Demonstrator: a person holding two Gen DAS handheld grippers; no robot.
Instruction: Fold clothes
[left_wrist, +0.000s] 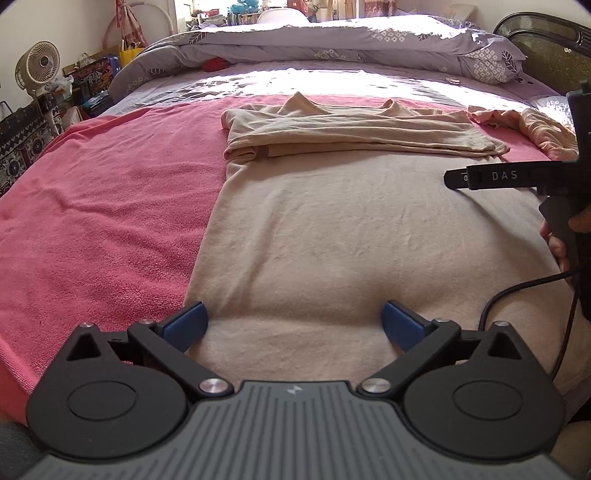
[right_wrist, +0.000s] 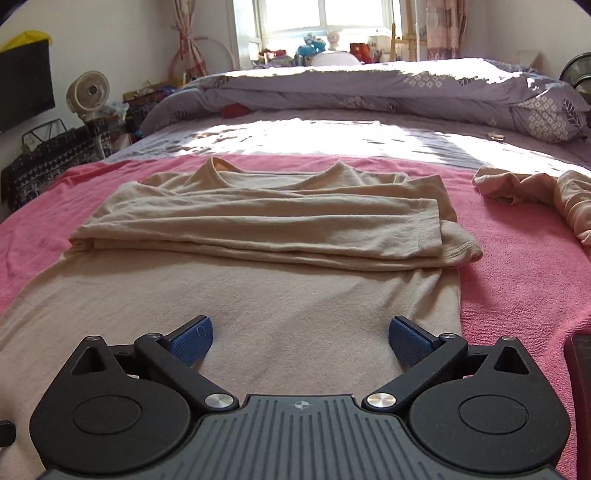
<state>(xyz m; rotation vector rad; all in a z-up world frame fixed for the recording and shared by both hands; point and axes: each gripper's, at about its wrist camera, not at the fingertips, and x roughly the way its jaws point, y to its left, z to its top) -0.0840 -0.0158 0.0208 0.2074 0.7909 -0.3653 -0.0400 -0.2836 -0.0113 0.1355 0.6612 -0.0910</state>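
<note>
A beige long-sleeved shirt (left_wrist: 332, 221) lies flat on a pink towel (left_wrist: 92, 206) on the bed, its sleeves folded across the chest (right_wrist: 258, 225) near the collar. My left gripper (left_wrist: 293, 321) stands open over the shirt's near hem at its left side, with only flat cloth between the blue pads. My right gripper (right_wrist: 301, 341) is open too, above the hem toward the shirt's right edge. The right tool (left_wrist: 517, 177) and the hand holding it also show at the right of the left wrist view.
A second peach garment (right_wrist: 535, 192) lies crumpled on the towel to the right. A purple quilt (right_wrist: 369, 92) is bunched across the far side of the bed. A fan (left_wrist: 38, 66) and bags stand on the floor at the left. A black cable (left_wrist: 517, 291) hangs from the right tool.
</note>
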